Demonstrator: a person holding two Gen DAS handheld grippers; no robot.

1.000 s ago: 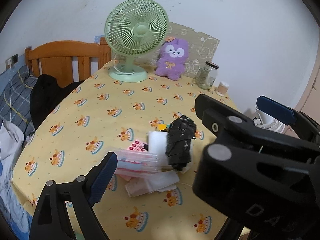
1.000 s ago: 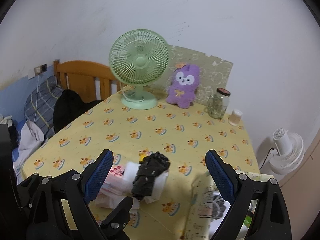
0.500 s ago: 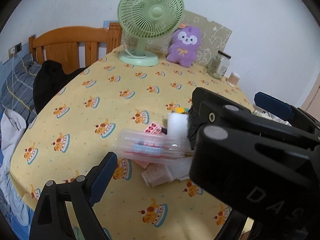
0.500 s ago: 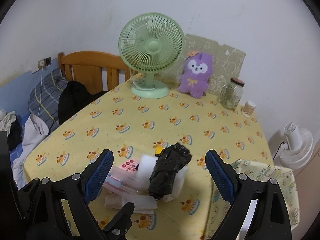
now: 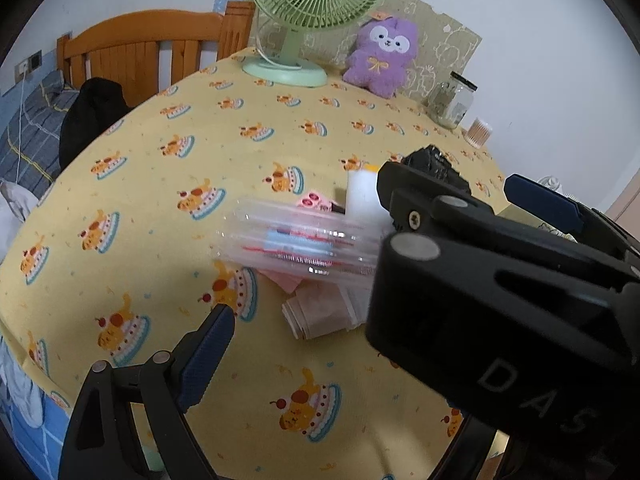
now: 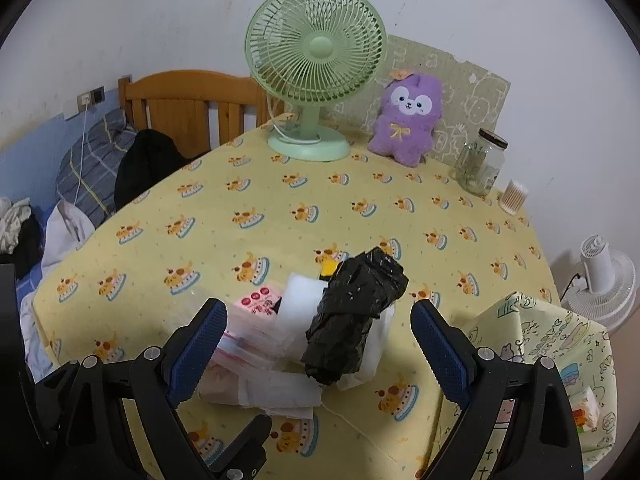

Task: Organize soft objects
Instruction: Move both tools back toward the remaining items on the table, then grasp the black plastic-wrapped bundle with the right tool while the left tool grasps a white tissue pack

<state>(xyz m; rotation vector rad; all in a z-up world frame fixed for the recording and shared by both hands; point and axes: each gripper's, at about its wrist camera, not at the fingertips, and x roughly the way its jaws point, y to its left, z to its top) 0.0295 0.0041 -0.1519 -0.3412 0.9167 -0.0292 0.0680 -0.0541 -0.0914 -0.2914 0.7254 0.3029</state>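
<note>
A table [image 6: 472, 264] under a yellow cloth printed with little cake-and-dog motifs is filling both views, standing against a white wall. At its far edge a green desk fan [image 6: 316, 60] is standing, with a purple plush toy [image 6: 408, 118] sitting just beside it in front of a patterned board, then a glass jar [image 6: 482, 166] and a small cup of cotton swabs [image 6: 514, 196]. Beyond the table a wooden bed headboard [image 6: 188, 108] is showing, with a black garment [image 6: 146, 164] draped near it and striped bedding below. A white floor fan [image 6: 604, 284] is standing off the table's right side.

Near the front edge a heap of soft things is lying: a crumpled black plastic bag [image 6: 354, 316] is resting on top of a white foam-like pad [image 6: 300, 316], touching a pink printed packet [image 6: 260, 304] and clear zip bags [image 6: 256, 340], with pale folded plastic [image 6: 276, 392] underneath.

The right claw [image 6: 316, 340] is hovering low over this heap, its blue-padded fingers spread wide on either side and gripping nothing. The left claw [image 5: 360, 268] is angling in from the left side, spread wide and empty; in its own view the right claw's black body is blocking much of the heap, and the clear zip bags [image 5: 296, 244] are looking blurred.
</note>
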